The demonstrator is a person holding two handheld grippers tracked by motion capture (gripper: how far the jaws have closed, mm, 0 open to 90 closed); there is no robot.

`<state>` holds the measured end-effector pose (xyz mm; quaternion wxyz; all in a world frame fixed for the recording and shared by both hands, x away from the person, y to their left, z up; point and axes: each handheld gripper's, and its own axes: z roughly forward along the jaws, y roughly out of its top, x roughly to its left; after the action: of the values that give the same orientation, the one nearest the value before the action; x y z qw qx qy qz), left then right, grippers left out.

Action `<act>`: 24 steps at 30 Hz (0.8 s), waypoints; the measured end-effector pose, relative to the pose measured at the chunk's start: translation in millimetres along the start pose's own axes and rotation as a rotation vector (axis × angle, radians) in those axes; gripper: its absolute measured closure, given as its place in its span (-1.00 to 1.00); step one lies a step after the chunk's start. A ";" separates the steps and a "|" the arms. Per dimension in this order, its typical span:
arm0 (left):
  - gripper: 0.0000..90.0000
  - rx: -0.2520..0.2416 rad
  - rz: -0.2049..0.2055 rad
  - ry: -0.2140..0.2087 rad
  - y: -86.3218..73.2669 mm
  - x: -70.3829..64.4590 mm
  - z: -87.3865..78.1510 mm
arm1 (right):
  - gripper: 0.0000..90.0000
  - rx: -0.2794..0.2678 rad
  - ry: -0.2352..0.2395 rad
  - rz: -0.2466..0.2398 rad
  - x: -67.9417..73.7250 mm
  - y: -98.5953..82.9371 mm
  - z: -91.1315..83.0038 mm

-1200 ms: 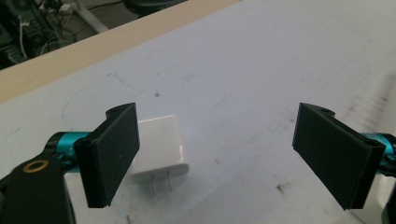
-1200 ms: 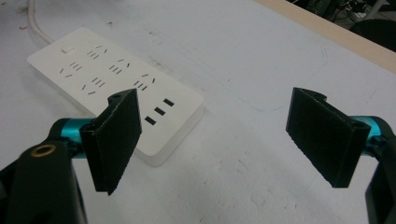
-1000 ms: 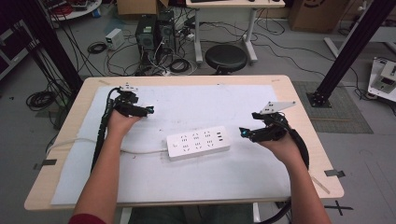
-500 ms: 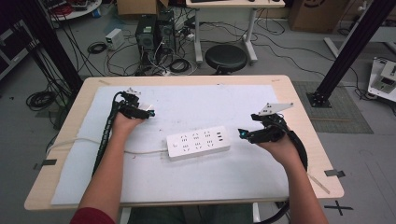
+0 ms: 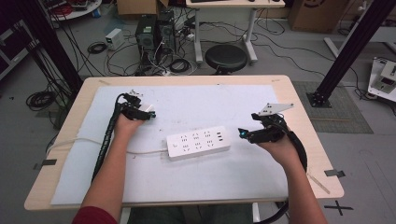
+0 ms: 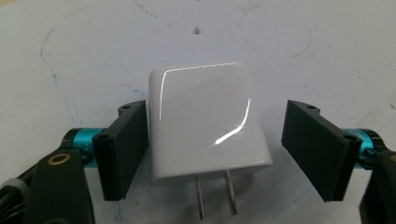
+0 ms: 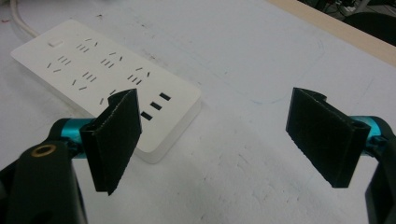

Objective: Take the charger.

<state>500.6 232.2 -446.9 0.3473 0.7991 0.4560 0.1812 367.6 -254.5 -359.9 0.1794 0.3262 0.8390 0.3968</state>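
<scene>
A white wall charger (image 6: 205,126) lies flat on the white mat, its two metal prongs (image 6: 215,196) pointing back at the camera. My left gripper (image 6: 215,140) is open around it: the left jaw rests against the charger's side and the right jaw stands a little apart. In the high view this gripper (image 5: 148,113) is at the mat's left, with the charger (image 5: 148,108) at its tips. A white power strip (image 5: 198,142) lies mid-table. My right gripper (image 5: 243,134) is open just right of the strip, with bare mat between its jaws (image 7: 219,135). The strip (image 7: 102,70) is beyond its left jaw.
The strip's white cord (image 5: 140,151) runs left across the mat and off the table's left edge. A white mat (image 5: 196,186) covers most of the wooden table (image 5: 308,140). A stool (image 5: 226,58), computers and cables sit on the floor beyond the far edge.
My left gripper has crept a little to the right and toward the person. The right gripper and the power strip have stayed put.
</scene>
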 end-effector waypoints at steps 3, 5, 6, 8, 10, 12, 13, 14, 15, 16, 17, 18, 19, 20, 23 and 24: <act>-0.40 -0.003 -0.001 0.005 0.1 0.2 0.0 | -0.59 -0.001 0.001 -0.003 -0.9 -0.1 0.5; -0.35 -0.009 -0.009 0.011 -0.3 1.4 -0.6 | -0.59 -0.006 0.004 -0.004 -1.7 0.1 1.0; -0.32 -0.005 -0.007 0.006 -0.2 2.2 -1.1 | -0.59 -0.003 0.001 0.001 -1.5 0.1 1.0; -0.29 -0.005 -0.007 0.007 -0.3 2.6 -1.3 | -0.59 -0.003 0.003 -0.002 -1.9 0.3 1.0; -0.26 -0.008 -0.010 0.013 -0.3 2.9 -1.7 | -0.59 0.003 0.001 0.000 -1.8 0.6 1.9; -0.21 -0.005 -0.008 0.017 -0.2 3.1 -2.1 | -0.59 -0.001 0.005 -0.003 -2.4 0.5 2.3; -0.21 -0.004 -0.005 0.020 -0.2 2.7 -1.8 | -0.59 -0.004 0.005 -0.005 -2.6 0.5 2.4; -0.21 -0.004 -0.001 0.027 -0.2 2.2 -1.7 | -0.59 0.000 0.001 0.001 -2.5 0.5 2.0; -0.19 -0.002 -0.001 0.025 0.0 2.3 -1.9 | -0.59 0.000 -0.001 0.003 -3.0 0.3 1.7; -0.19 -0.001 -0.002 0.027 0.0 2.3 -2.0 | -0.59 -0.002 0.001 0.005 -3.3 0.2 1.2; -0.18 -0.003 -0.001 0.029 0.0 2.4 -2.1 | -0.59 -0.004 -0.001 0.008 -3.6 0.1 0.8; -0.15 -0.002 -0.002 0.026 0.0 2.6 -2.3 | -0.59 -0.005 -0.002 0.007 -4.0 0.0 0.6; -0.14 -0.001 -0.001 0.029 0.1 2.2 -2.4 | -0.59 -0.005 -0.001 0.009 -4.0 -0.1 0.3; -0.13 -0.001 0.001 0.034 0.2 2.0 -2.4 | -0.59 -0.005 -0.001 0.010 -3.8 0.1 0.0; -0.06 0.002 0.011 0.036 0.8 1.1 -3.1 | -0.59 -0.006 0.000 0.008 -3.6 0.4 0.0; -0.06 0.005 0.016 0.034 1.2 0.4 -3.3 | -0.59 -0.006 0.001 0.003 -3.8 0.4 0.3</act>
<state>499.5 233.5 -443.8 0.3361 0.8005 0.4557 0.1965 370.7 -256.7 -359.6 0.1793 0.3267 0.8374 0.3999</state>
